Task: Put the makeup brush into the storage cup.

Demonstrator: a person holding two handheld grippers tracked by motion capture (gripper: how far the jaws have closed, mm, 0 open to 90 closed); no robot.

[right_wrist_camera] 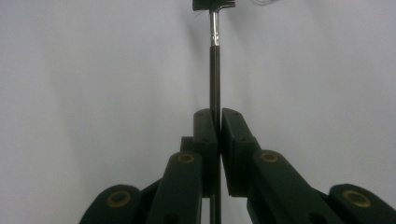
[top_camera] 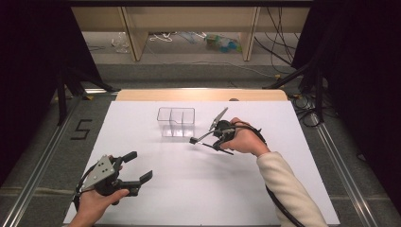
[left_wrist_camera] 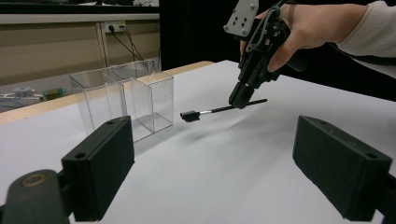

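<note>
While the right gripper [top_camera: 218,138] pinches the brush [left_wrist_camera: 219,110] for carrying, the clear organizer [top_camera: 176,121] waits at eleven o'clock; the left gripper [top_camera: 138,166] rests spread.

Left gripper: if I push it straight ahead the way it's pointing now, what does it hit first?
Probably the brush held by the right gripper, lying straight ahead between the open left gripper jaws. The clear box sits left of that line. Depth is uncertain.
</note>
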